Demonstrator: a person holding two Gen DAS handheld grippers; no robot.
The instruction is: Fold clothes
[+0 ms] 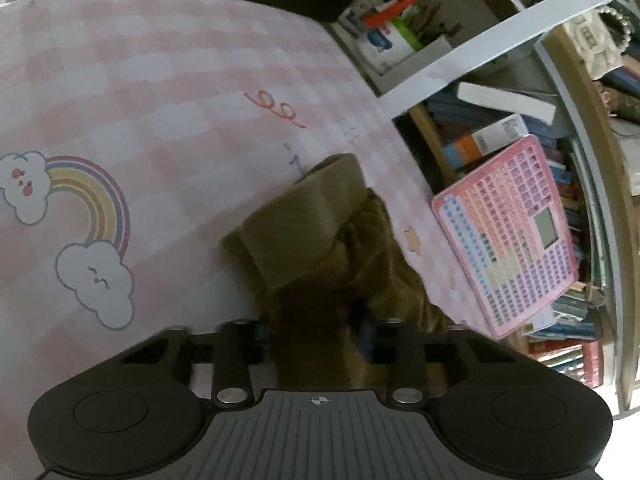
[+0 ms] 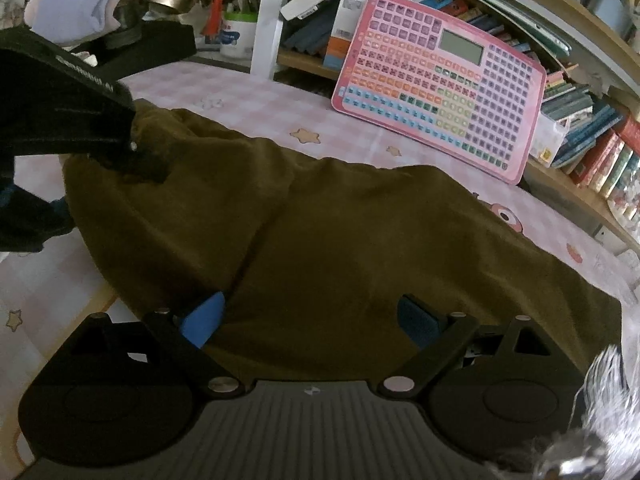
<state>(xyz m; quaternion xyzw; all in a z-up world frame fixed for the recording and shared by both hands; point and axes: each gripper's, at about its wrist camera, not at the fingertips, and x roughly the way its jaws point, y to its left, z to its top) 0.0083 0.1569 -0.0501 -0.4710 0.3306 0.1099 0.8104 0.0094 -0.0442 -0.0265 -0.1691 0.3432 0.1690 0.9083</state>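
Note:
An olive-brown garment point(image 2: 340, 240) lies spread across the pink checked tablecloth point(image 2: 256, 104). In the left wrist view the garment point(image 1: 320, 248) is bunched and runs between the fingers of my left gripper point(image 1: 316, 328), which is shut on it. The left gripper also shows in the right wrist view point(image 2: 136, 152), gripping the garment's far left corner. My right gripper point(image 2: 312, 320) is open, its blue pads point(image 2: 204, 318) resting on or just above the garment's near edge.
A pink toy keyboard tablet point(image 2: 440, 88) leans against a bookshelf point(image 2: 580, 140) at the table's far side. A pen cup point(image 2: 236, 32) and a dark box point(image 2: 160, 44) stand at the back left. The tablecloth point(image 1: 160, 100) carries a rainbow and cloud print point(image 1: 80, 216).

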